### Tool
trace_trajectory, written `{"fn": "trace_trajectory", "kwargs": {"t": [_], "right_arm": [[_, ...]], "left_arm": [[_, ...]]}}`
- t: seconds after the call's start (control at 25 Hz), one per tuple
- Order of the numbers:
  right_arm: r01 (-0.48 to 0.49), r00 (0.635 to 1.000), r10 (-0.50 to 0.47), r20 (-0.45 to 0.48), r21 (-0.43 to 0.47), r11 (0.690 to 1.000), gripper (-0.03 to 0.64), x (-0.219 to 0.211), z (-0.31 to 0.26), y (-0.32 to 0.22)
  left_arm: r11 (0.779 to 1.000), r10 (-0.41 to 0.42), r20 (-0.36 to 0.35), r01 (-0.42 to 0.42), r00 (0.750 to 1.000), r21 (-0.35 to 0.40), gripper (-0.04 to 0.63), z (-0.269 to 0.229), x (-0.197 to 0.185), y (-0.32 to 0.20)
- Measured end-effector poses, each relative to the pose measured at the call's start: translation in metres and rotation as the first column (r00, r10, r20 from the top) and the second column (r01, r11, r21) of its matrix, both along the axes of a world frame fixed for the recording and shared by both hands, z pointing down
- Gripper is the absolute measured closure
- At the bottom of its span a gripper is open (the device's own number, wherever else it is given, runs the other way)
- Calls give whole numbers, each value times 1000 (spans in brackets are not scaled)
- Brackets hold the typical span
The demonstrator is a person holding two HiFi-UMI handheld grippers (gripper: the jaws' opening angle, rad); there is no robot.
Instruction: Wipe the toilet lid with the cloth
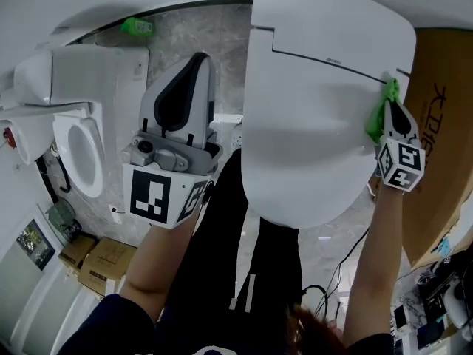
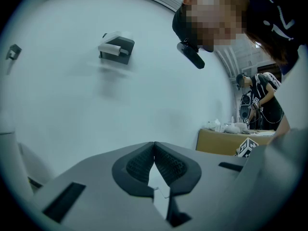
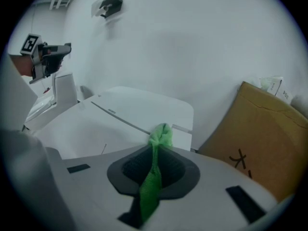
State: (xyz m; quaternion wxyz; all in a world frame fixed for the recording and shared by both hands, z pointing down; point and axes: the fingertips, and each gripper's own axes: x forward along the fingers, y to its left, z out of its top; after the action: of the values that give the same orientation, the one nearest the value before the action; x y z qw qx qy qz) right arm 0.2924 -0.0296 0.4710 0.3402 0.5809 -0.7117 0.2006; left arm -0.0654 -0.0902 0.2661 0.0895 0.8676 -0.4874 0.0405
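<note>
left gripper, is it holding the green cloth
No, the left gripper is shut on nothing; the green cloth is pinched in the right gripper.

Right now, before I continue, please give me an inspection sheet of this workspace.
Surface: toilet lid closed, white, no dirt visible.
Job's things: green cloth at the lid's right edge, near the hinge line.
Clutter: small cardboard boxes on the floor at left; green item on the floor further away.
Grippers: left gripper shut, empty, off the lid; right gripper shut on the cloth.
Cables: black cable on the floor near the person.
Surroundings: second toilet at left, bowl open; large cardboard box right of the lid.
</note>
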Motion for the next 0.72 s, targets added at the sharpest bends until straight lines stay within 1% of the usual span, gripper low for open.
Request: {"fn": "trace_trajectory", "kwargs": {"t": [0.12,0.28,0.44,0.56,0.72], "right_arm": [[-44,998,44,-44,-7,999,568,14,-1,3],[-125,991,125,-52,-3,992,567,31,-1,7],[-262,965,262,-16,-21,965,568,38,0,12],[-287,958,287,-23,-17,958,568,37,0,13],[-329,944,330,30,-9,944,568,34,0,15]], "left_arm": [[1000,-3,1,3,1000,-1,575,1,-3,0],[1000,-9,0,9,1000,0,575,1,-6,-1],[1000,-13,-3,13,1000,-3,575,1,-7,0],[1000,-19,-8,19,1000,-6,575,4,-9,0],[1000,-21,-11,21,1000,-11,575,8,-8,-1]]}}
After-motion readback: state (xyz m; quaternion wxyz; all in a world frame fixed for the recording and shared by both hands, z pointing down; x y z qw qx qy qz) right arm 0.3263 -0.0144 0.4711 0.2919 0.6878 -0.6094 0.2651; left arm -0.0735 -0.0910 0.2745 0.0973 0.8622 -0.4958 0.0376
